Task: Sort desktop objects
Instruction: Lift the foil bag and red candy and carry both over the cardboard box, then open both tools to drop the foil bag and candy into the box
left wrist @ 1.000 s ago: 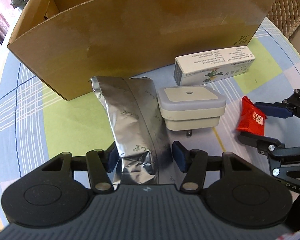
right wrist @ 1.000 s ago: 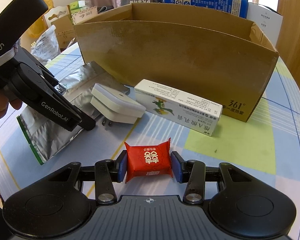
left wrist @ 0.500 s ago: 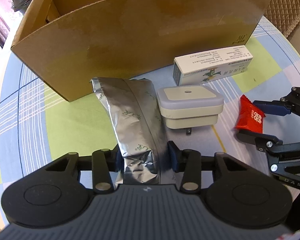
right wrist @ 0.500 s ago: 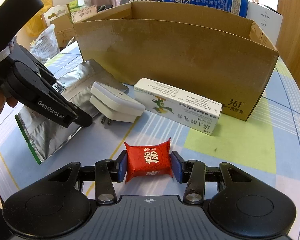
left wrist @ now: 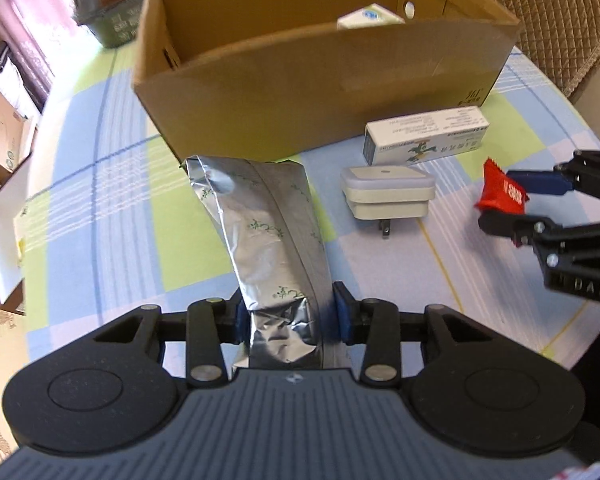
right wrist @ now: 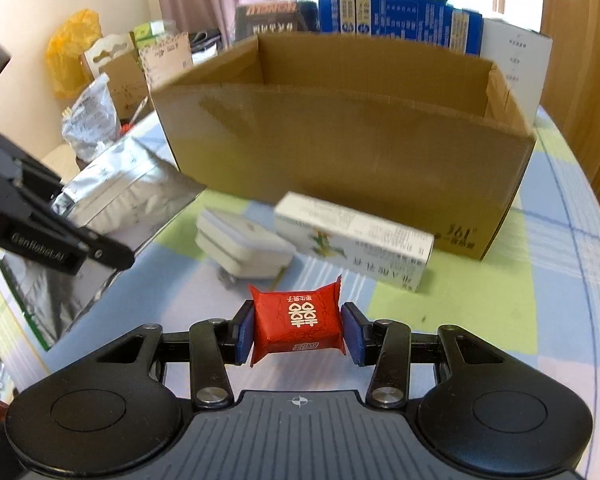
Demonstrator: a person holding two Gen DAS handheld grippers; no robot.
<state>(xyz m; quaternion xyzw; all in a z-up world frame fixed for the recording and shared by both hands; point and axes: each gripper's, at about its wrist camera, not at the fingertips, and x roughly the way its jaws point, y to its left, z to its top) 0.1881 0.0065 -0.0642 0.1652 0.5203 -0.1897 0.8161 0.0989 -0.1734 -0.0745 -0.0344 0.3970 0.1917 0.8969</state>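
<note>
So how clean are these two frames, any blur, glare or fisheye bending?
Left wrist: cardboard box rim smeared by motion blur, silver foil pouch throws glare. Right wrist: white carton and plug adapter blurred, red candy sharp; box walls bow from fisheye.

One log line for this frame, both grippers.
left gripper: shut on foil pouch | right gripper: shut on red candy | cardboard box: ahead | plug adapter, medicine carton: on table
</note>
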